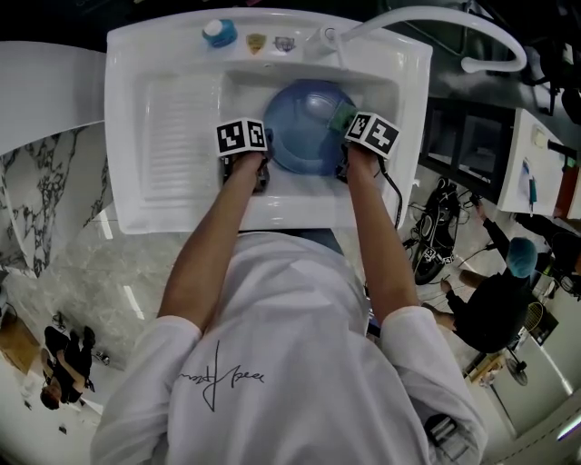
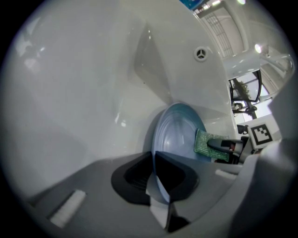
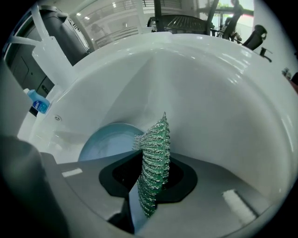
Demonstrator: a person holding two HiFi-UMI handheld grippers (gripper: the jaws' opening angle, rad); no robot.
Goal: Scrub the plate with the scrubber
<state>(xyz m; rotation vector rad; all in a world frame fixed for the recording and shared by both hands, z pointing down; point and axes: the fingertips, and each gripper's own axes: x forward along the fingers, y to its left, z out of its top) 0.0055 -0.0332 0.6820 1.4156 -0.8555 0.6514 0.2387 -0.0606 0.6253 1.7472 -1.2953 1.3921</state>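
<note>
A blue plate stands tilted in the basin of the white sink. My left gripper is at the plate's left rim. In the left gripper view the plate runs edge-on between the pads, with the left gripper shut on its rim. My right gripper is at the plate's right side, shut on a green mesh scrubber. The scrubber lies against the plate's face. In the right gripper view the scrubber sticks up from the right gripper, with the plate just behind and to the left.
A ribbed drainboard fills the sink's left part. A blue-capped bottle stands on the back ledge and a white faucet spout curves off to the right. The basin wall carries an overflow hole. A person crouches at the right.
</note>
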